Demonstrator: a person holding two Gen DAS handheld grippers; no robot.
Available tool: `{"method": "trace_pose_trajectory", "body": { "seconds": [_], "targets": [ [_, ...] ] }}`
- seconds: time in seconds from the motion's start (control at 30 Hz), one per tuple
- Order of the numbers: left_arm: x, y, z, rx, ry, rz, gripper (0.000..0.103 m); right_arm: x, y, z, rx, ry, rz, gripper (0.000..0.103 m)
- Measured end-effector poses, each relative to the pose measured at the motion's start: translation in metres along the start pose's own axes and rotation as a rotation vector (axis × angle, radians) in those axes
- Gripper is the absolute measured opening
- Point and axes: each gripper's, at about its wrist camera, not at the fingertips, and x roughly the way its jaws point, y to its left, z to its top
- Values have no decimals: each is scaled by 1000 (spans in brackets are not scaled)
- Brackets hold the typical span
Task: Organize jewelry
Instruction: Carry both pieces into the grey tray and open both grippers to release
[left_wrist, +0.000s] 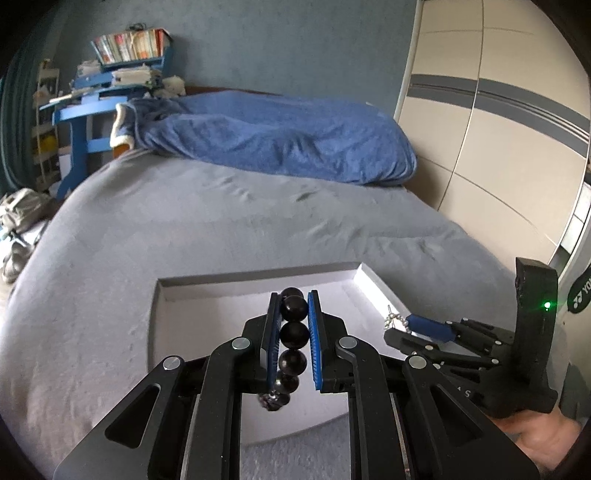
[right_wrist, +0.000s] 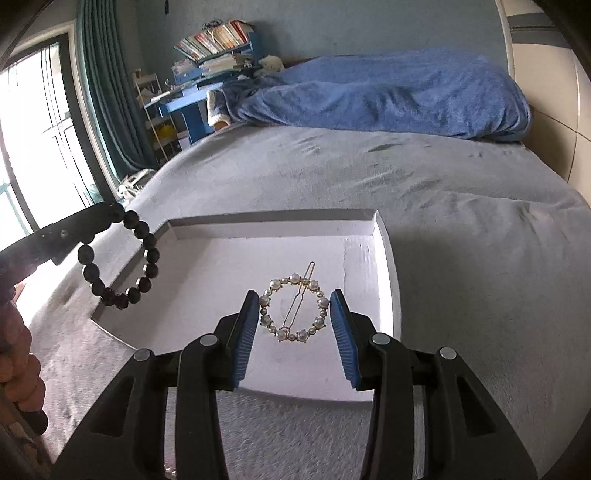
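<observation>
A black bead bracelet (left_wrist: 294, 334) hangs in my left gripper (left_wrist: 293, 299), whose blue pads are shut on its top beads. In the right wrist view the bracelet (right_wrist: 152, 270) dangles as a loop from the left gripper (right_wrist: 114, 212) over the left corner of a shallow white tray (right_wrist: 388, 258). My right gripper (right_wrist: 294, 295) is shut on a round pearl hair clip (right_wrist: 323, 302), its pads pressing on the ring's two sides above the tray floor. From the left wrist, the right gripper (left_wrist: 406, 321) shows the hair clip (left_wrist: 395, 319) at its tip over the right rim of the tray (left_wrist: 258, 277).
The tray lies on a grey bedspread (right_wrist: 443, 192). A crumpled blue blanket (right_wrist: 388, 96) lies at the far end of the bed. A wardrobe (left_wrist: 498, 110) stands on the right, a blue desk with books (right_wrist: 207, 74) and a curtained window (right_wrist: 44, 129) on the left.
</observation>
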Motion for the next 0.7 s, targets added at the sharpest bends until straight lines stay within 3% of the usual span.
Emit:
{"method": "trace_pose_trajectory", "body": {
  "seconds": [0.23, 0.7],
  "targets": [
    [20, 0, -12, 1, 59, -18, 15, 17, -3, -5, -12, 50, -28, 40],
    [49, 12, -39, 7, 199, 34, 15, 31, -3, -16, -54, 115, -81, 40]
  ]
}}
